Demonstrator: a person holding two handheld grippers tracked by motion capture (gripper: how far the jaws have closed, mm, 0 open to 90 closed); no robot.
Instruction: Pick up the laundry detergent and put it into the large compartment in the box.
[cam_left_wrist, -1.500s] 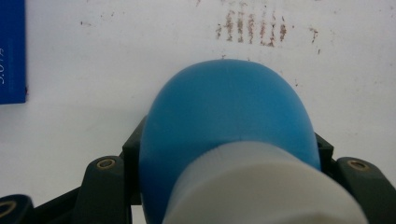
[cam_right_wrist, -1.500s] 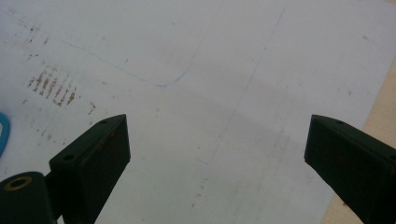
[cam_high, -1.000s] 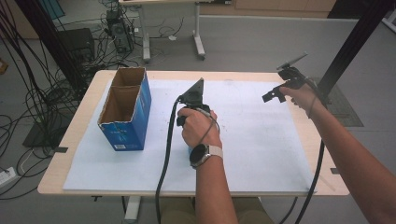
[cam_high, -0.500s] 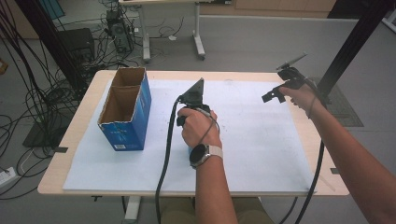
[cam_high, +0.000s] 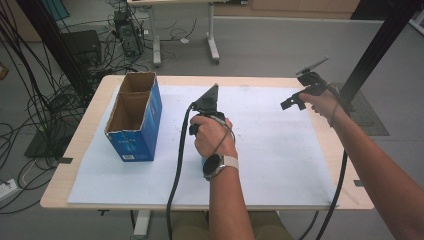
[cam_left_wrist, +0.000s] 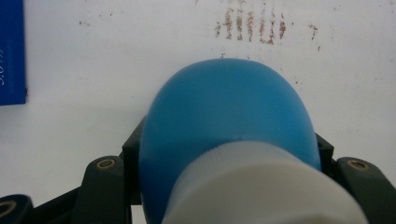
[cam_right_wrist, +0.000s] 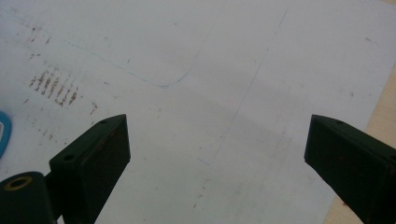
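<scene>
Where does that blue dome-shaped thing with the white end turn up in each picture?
High view: hidden under the left claw and hand, mid-table.
Left gripper view: the blue dome sits in the centre, squeezed between the jaws.
Right gripper view: a sliver at the left edge.
Shared landmark: the brown striped smudge, in both gripper views.

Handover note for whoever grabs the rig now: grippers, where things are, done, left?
Left gripper: shut on the blue-and-white object, low over the white sheet at mid-table.
Right gripper: open, empty, held above the sheet's right side.
Blue cardboard box: upright at the left, top open, looks empty.
Done: object gripped.
Left: probably carry it to the box and release; that's a guess.
</scene>
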